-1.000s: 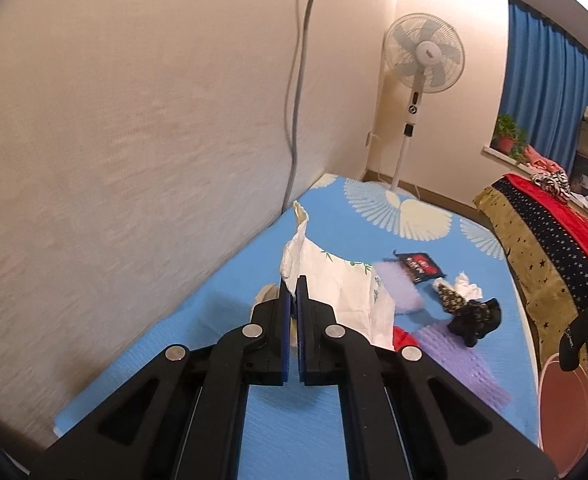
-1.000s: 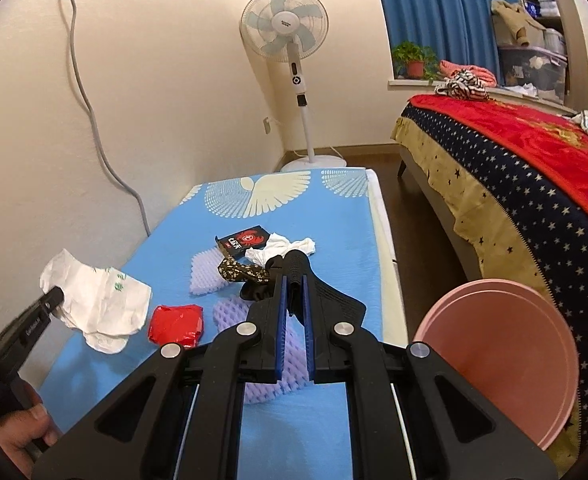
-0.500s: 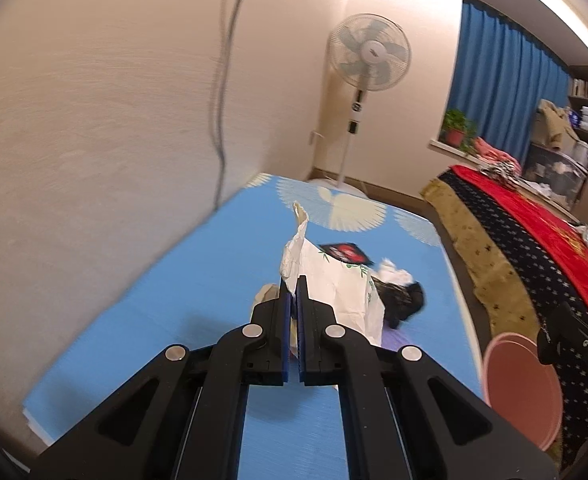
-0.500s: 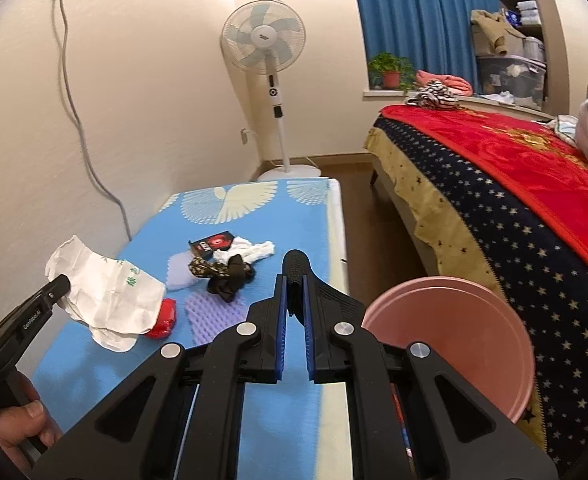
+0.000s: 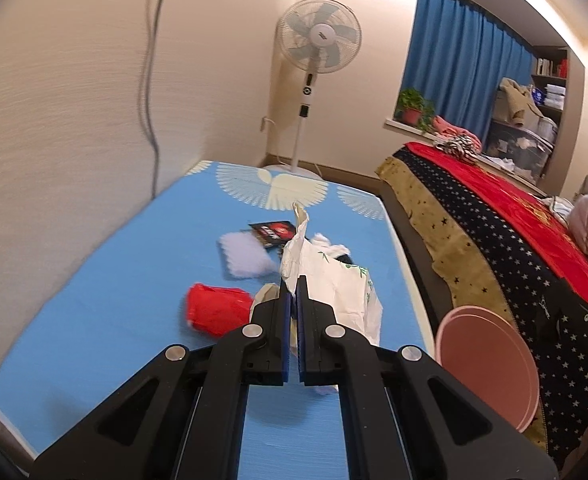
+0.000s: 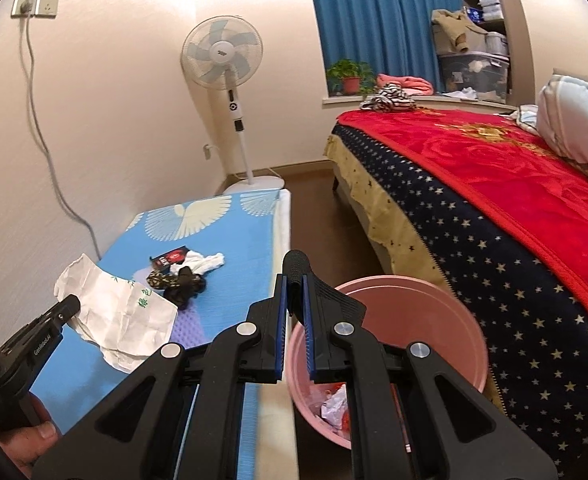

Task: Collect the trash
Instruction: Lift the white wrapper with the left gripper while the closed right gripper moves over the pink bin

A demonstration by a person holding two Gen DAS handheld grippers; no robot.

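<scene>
Bedrm, blue mat (image 5: 106, 280), L tongs (image 5: 293, 292) clamp white wrapper (image 5: 334, 280), R tongs (image 6: 294, 292) grip black piece (image 6: 296, 270)

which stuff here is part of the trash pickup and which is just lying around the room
Job:
- white bag, shut in the left gripper
- black piece, shut in the right gripper
- pink bin, some trash already inside
- red wrapper, black packet, white tissue on the blue mat

Just there:
- fan
- bed
- plant
- curtain

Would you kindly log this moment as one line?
left gripper: shut on white paper bag | right gripper: shut on black object, over pink bin | red wrapper: on mat
</scene>
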